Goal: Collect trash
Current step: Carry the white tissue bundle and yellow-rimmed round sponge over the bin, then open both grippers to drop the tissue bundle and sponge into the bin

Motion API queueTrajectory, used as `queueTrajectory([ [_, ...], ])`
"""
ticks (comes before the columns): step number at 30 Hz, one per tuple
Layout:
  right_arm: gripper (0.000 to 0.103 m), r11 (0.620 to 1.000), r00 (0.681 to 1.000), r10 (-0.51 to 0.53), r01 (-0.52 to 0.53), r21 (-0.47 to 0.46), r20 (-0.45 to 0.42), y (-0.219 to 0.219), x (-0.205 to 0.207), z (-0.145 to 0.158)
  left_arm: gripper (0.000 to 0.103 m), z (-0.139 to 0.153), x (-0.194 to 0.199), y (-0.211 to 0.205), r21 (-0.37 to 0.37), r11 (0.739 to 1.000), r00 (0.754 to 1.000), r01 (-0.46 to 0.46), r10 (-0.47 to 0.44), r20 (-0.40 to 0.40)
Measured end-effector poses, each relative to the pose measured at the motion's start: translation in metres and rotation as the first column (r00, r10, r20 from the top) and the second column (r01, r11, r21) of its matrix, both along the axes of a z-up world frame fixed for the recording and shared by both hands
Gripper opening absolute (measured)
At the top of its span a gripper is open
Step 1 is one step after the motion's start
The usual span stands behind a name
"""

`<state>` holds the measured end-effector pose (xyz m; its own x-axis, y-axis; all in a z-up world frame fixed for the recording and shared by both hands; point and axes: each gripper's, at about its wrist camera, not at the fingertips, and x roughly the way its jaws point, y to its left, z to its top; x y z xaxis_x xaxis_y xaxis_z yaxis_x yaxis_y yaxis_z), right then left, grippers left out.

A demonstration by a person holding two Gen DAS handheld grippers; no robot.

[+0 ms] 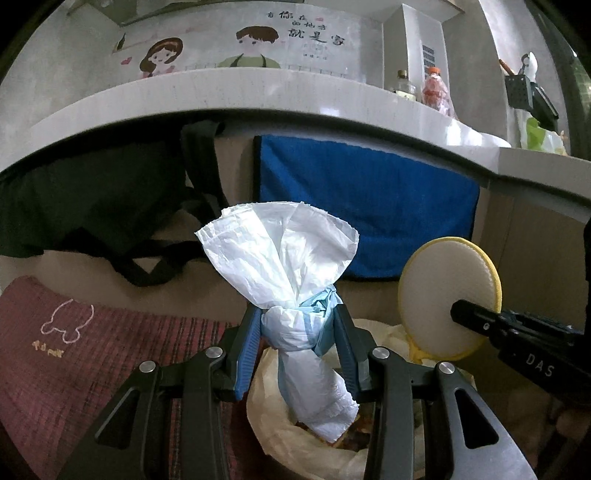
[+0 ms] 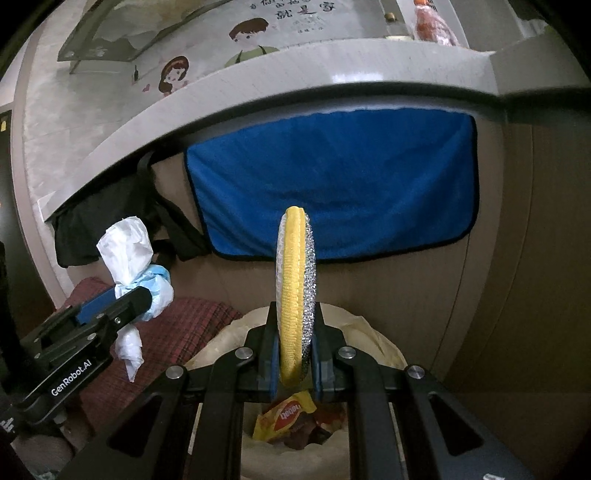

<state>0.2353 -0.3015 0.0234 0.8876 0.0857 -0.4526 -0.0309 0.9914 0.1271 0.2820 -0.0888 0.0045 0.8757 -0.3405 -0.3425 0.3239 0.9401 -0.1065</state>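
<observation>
Grey stone counter [image 1: 258,92] curves overhead, a blue towel [image 1: 369,206] and a black bag [image 1: 92,199] hanging below it, a maroon woven mat [image 1: 74,350] on the floor. Left gripper [image 1: 297,332], jaws clamped on a knotted wad of crinkly white plastic [image 1: 280,258], its long axis upright. Right gripper [image 2: 294,360], jaws pinching a round yellow-rimmed scrubber [image 2: 295,291], edge-on and vertical. Both hover over a lined trash bin [image 2: 369,339] holding wrappers.

Trash bin [image 2: 369,332] mostly hidden behind tongs; wall text [image 1: 306,27] unreadable.
</observation>
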Motion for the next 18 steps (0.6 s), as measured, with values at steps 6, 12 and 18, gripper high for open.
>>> queueTrajectory([
  [6, 0.012, 1.0, 1.0, 0.0, 0.0, 0.005, -0.019, -0.002, 0.01, -0.008, 0.04, -0.01, 0.009, -0.004, 0.001, 1.0, 1.0, 0.003, -0.003, -0.03],
  [12, 0.012, 1.0, 0.999, -0.002, 0.002, 0.006, -0.041, -0.002, 0.021, -0.014, 0.04, -0.018, 0.018, -0.007, 0.001, 1.0, 0.998, 0.011, -0.01, -0.057],
  [18, 0.013, 1.0, 0.998, -0.005, 0.006, 0.015, -0.063, -0.002, 0.029, -0.022, 0.04, -0.028, 0.028, -0.009, -0.011, 1.0, 0.994, 0.018, -0.019, -0.109],
])
